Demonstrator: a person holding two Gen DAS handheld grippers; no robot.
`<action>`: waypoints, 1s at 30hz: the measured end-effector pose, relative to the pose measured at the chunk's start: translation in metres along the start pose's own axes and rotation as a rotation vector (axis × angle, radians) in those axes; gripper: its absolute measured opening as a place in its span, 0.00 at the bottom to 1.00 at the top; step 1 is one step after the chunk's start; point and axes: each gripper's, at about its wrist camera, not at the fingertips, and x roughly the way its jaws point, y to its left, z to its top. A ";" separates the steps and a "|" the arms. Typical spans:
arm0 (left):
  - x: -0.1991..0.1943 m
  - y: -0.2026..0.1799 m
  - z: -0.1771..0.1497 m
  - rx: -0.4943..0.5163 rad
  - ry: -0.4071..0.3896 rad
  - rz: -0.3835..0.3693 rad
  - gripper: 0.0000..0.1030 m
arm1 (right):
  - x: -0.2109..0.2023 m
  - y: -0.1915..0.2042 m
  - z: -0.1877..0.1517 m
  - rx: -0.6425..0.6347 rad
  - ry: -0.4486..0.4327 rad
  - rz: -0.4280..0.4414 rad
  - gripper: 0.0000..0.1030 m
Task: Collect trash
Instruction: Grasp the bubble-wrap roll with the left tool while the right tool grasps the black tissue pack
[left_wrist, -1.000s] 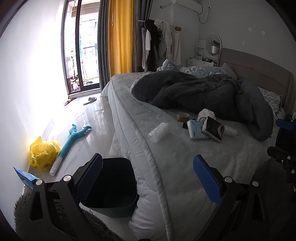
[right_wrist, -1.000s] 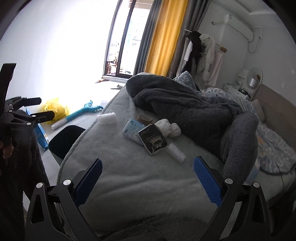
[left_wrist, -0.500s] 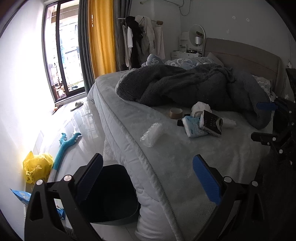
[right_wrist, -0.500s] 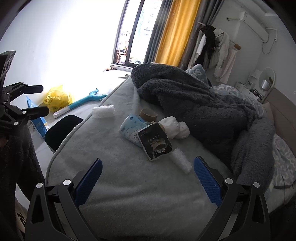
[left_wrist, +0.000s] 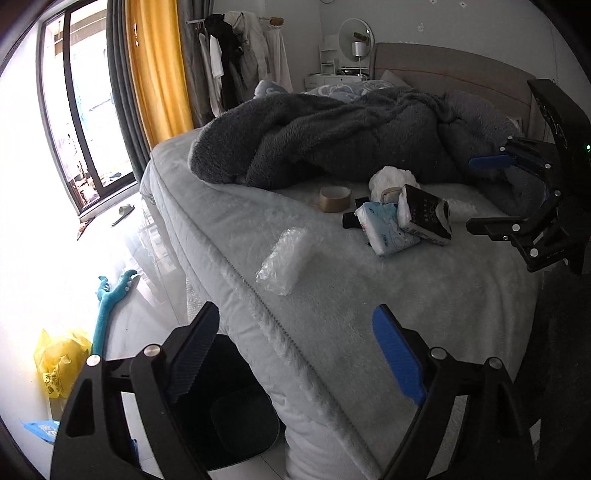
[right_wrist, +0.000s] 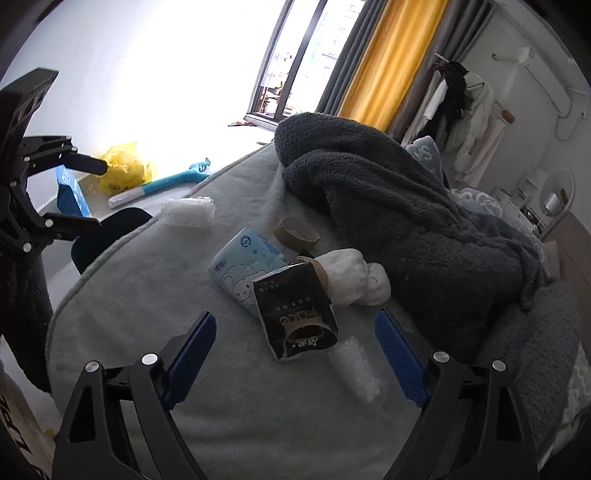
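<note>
The black packet (right_wrist: 295, 314) lies on the bed (right_wrist: 147, 314), leaning on the blue tissue pack (right_wrist: 243, 269) beside a tape roll (right_wrist: 295, 230), a white wad (right_wrist: 354, 277) and 2 bubble-wrap pieces. The right tool (right_wrist: 295, 354) hovers just short of it, pads apart and empty. Best lower it squarely so the pads straddle the packet's narrow sides before closing. The left tool (left_wrist: 291, 354), also apart, waits over the bed edge above the dark bin (left_wrist: 229, 413).
</note>
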 end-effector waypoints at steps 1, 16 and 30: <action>0.004 0.002 0.000 0.000 0.001 -0.004 0.84 | 0.004 0.000 0.000 -0.007 0.002 0.004 0.79; 0.057 0.023 0.018 -0.016 0.013 -0.067 0.81 | 0.047 -0.003 -0.008 -0.064 0.053 0.008 0.77; 0.093 0.027 0.022 -0.052 0.063 -0.150 0.64 | 0.062 -0.002 -0.007 -0.067 0.117 0.016 0.64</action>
